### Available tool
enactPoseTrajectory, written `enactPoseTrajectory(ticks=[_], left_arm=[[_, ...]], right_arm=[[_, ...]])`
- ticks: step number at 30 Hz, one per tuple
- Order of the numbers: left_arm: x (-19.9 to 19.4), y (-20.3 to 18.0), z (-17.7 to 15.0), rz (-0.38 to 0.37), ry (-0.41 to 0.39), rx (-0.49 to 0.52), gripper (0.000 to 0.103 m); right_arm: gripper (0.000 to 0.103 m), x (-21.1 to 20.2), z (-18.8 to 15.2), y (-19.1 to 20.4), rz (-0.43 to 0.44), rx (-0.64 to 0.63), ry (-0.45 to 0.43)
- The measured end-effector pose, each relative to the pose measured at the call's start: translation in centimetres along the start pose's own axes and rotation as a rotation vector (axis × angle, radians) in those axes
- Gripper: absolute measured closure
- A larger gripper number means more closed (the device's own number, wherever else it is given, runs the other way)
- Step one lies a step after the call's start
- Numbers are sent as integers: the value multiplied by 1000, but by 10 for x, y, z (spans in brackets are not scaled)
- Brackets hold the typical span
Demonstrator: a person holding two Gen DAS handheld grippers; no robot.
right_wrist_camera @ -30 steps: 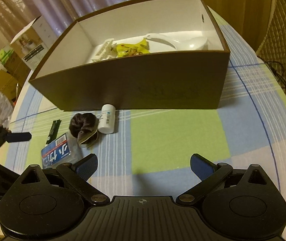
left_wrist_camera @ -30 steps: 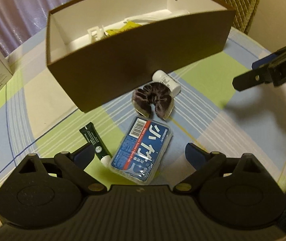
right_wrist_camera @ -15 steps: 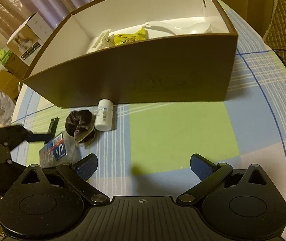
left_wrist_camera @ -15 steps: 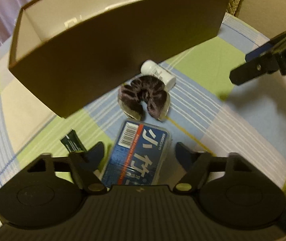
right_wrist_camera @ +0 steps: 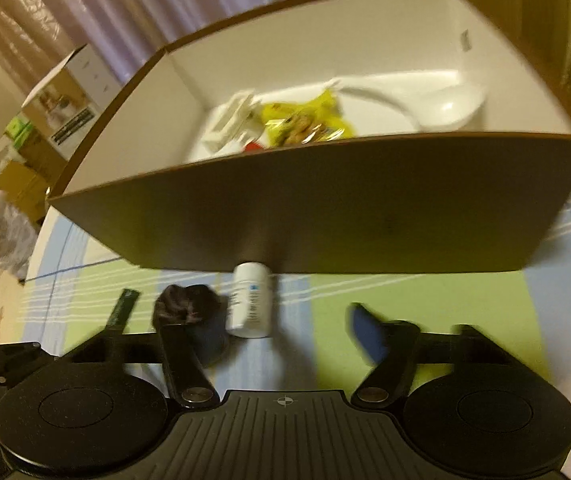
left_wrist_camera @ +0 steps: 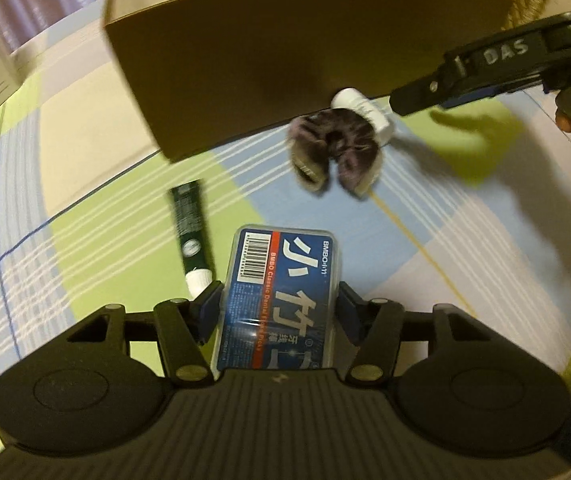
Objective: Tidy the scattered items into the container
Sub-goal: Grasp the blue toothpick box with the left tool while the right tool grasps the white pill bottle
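While my left gripper (left_wrist_camera: 279, 304) clamps both pads on the floss case (left_wrist_camera: 281, 296), the right gripper (right_wrist_camera: 285, 334) gapes wide, empty, over the bottle (right_wrist_camera: 250, 304) beside the scrunchie (right_wrist_camera: 183, 304); only the right view shows the box (right_wrist_camera: 325, 216) interior; tube (left_wrist_camera: 191, 236) on cloth.

Home: curtains (right_wrist_camera: 133, 12), checked tablecloth (left_wrist_camera: 85, 208)

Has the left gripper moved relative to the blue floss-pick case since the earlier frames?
Yes. The left gripper has advanced toward the brown box; its pads now flank the blue floss-pick case, which earlier lay ahead of them.
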State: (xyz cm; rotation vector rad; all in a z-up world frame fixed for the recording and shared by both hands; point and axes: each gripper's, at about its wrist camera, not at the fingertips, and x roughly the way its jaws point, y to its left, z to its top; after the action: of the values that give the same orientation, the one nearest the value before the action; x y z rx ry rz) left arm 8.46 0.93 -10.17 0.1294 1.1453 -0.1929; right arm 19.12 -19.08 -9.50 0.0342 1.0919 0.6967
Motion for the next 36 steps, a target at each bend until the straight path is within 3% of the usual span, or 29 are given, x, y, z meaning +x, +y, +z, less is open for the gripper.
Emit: enactPoseTrajectory(ticks=[5,7,10,12,13,28,29,31,32,36], left_arm=[[-1,6,0,5,1,-23,48],[1,6,0,5,3,-22,48],[2,7,0,5,5,-28,48],[2,6,1,6,8,-32,48],[3,6,1,7,9,-31,48],[4,-32,2,-62,-14,18,49],[5,-34,3,-60,-15,22,47],[5,-38,3,-54,-12,28,46],[6,-39,4,-51,-10,30,46],[6,-41,6,-38,5,41,46]], right_arm=[[35,12,2,6,-1,-6,-19],[51,18,4,8,6,-18,-8],[54,25,4,12,-5,-39,7],[70,25,2,14,-13,-80,9],[73,24,1,14,-16,-95,18],[73,-34,-47,-25,-83,-213,130],[72,-37,-49,-27,-80,-203,126],[44,-40,-52,-29,-77,-183,108],[24,-41,-51,-29,-87,-177,89],[24,-36,-51,-23,-109,-183,85]])
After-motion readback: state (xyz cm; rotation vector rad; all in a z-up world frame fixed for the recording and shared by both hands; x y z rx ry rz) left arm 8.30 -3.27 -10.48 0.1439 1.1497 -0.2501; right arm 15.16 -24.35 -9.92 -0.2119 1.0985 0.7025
